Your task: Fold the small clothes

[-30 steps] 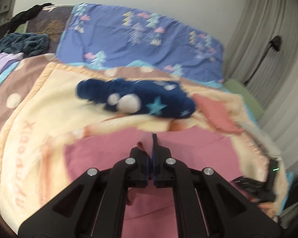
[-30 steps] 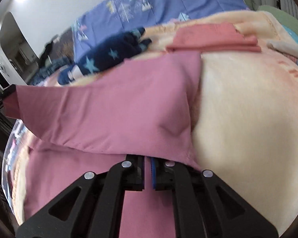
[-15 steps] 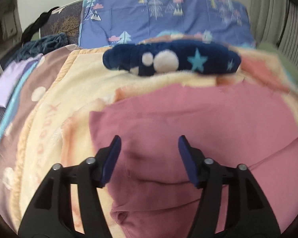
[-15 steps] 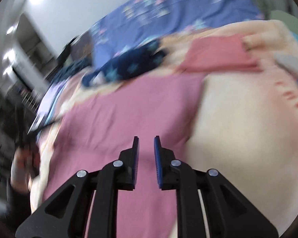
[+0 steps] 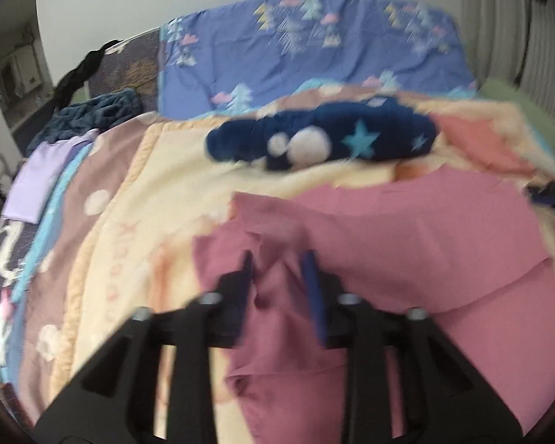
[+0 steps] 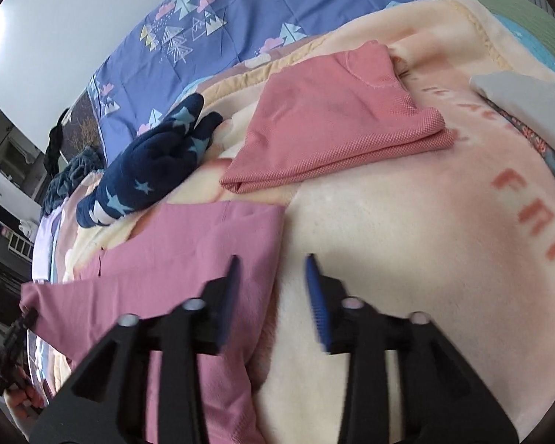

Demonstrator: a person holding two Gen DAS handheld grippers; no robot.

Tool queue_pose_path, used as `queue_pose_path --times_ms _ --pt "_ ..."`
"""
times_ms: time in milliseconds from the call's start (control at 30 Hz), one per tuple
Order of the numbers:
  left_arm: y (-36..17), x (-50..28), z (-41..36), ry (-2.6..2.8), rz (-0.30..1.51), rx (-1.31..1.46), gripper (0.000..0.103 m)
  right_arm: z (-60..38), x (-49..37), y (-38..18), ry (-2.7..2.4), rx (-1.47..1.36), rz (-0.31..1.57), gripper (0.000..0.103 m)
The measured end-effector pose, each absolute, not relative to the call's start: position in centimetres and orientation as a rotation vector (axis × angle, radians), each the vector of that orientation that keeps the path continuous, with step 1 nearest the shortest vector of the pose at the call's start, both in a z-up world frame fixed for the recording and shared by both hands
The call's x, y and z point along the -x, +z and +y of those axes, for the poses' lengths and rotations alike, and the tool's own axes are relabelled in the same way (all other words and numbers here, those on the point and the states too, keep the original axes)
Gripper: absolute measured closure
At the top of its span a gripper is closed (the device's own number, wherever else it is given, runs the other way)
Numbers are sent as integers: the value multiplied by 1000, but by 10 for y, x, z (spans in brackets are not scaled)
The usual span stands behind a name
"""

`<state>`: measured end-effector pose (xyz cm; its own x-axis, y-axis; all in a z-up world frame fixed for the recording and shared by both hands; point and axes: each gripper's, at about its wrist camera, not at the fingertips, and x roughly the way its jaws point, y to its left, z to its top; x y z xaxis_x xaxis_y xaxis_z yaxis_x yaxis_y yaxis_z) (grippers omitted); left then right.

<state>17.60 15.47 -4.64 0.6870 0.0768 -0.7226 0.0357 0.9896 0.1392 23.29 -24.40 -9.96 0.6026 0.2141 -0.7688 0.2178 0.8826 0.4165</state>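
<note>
A pink garment [image 5: 407,240] lies folded over on the cream blanket [image 5: 166,192]. My left gripper [image 5: 277,262] hangs over its left part. The jaws are closing around a raised ridge of the pink cloth, and the pads do not visibly press it. In the right wrist view my right gripper [image 6: 272,270] straddles the pink garment's [image 6: 188,251] right edge, one finger over cloth, the other over bare blanket [image 6: 407,240]. Its jaws are opening and hold nothing. The left gripper [image 6: 14,333] shows at that garment's far left corner.
A navy star-print garment [image 6: 155,162] and a folded salmon garment [image 6: 336,125] lie behind the pink one. A grey item [image 6: 529,92] sits at the right edge. A lilac cloth [image 5: 44,170] and dark teal bundle [image 5: 92,114] lie left. A blue tree-print sheet [image 5: 314,48] backs the bed.
Both grippers were shut on the lifted pink garment; they let go and it now lies on the blanket. The left opened wide, then narrowed. The right moved to the garment's right edge, opening.
</note>
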Motion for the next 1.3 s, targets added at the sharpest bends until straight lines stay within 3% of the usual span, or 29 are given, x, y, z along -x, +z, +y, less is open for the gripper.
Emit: queue_pose_path --times_ms 233,267,300,400,467,533,667,800,900,967,1167,1200,1300 --pt "-73 -178 138 -41 851 -74 54 -237 -251 -113 37 -537 956 60" --pt "-78 -180 131 -59 864 -83 54 -233 -253 -111 53 -520 925 87" --pt "-87 -183 123 -63 883 -105 54 -228 -254 -108 73 -489 906 101" --pt "-127 -192 109 -43 911 -172 53 -214 -248 -90 27 -354 814 101" --pt "-127 -186 104 -26 882 -189 53 -215 -258 -101 -51 -252 855 101" --pt "-126 -183 102 -24 877 -206 53 -222 -265 -117 -70 -270 911 101" --pt "-127 -184 109 -43 877 -158 53 -231 -253 -100 -178 -292 839 97" --pt "-127 -185 109 -43 873 -153 52 -197 -217 -77 171 -348 817 97" --pt "-127 -184 111 -49 872 -145 52 -156 -191 -100 194 -101 923 97" --pt "-127 -184 112 -55 872 -139 52 -149 -189 -140 77 87 958 103" --pt "-104 -148 130 -132 813 -22 52 -136 -163 -102 95 19 816 100" --pt "-106 -143 132 -132 819 -32 48 -134 -157 -98 123 13 810 100" --pt "-125 -134 140 -127 883 -62 45 -135 -156 -126 48 106 882 98"
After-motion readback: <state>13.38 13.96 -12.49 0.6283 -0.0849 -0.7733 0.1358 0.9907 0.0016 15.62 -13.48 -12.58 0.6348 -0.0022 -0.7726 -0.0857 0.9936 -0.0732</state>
